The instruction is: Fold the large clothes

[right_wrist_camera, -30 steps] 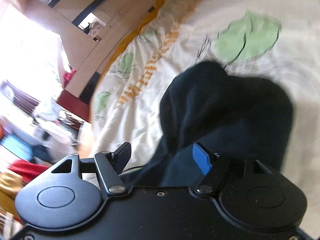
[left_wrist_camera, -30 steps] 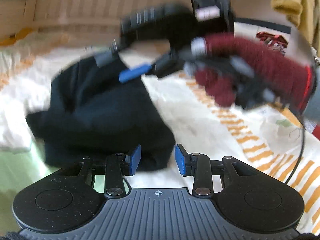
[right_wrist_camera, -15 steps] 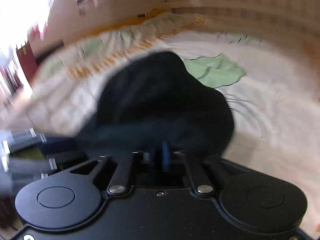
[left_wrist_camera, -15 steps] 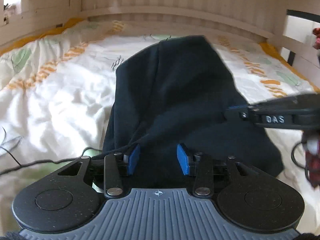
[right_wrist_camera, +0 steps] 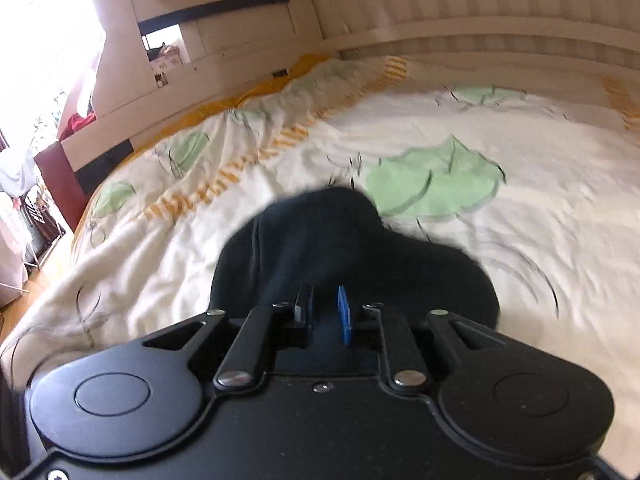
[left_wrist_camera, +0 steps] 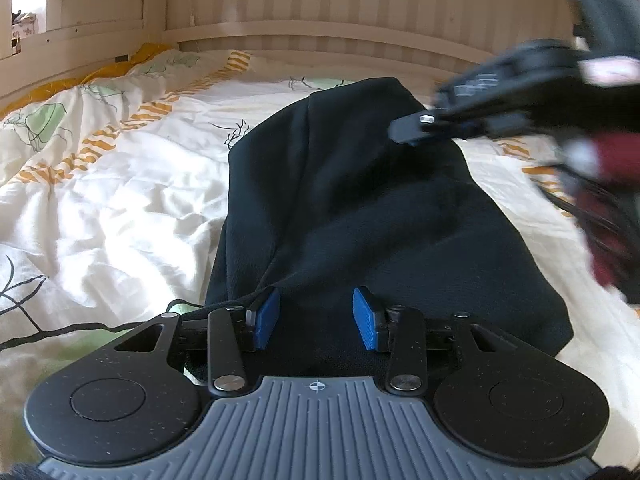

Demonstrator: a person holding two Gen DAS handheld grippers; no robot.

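Note:
A dark navy garment (left_wrist_camera: pixel 360 200) lies folded in a long heap on the bed, running away from my left gripper (left_wrist_camera: pixel 316 314). That gripper hovers low over the garment's near edge, its blue pads well apart and pressing on nothing. My right gripper (left_wrist_camera: pixel 412 132), blurred, reaches in from the right above the garment's far right side, held by a hand in a dark red glove (left_wrist_camera: pixel 612 200). In the right wrist view the right gripper (right_wrist_camera: pixel 324 312) shows a narrow gap and its jaws are opening. The garment (right_wrist_camera: pixel 320 240) lies just beyond the tips; no cloth is pinched.
A white quilt (left_wrist_camera: pixel 120 200) with green leaves and orange stripes covers the bed. A pale wooden headboard (left_wrist_camera: pixel 360 8) and side rail close off the far end. In the right wrist view, quilt (right_wrist_camera: pixel 500 140) stretches to the right; a cluttered room lies beyond the left edge.
The left wrist view swung to look along the garment, then held still. The right gripper closed fully, then parted a little, and moved up toward the garment's far right side.

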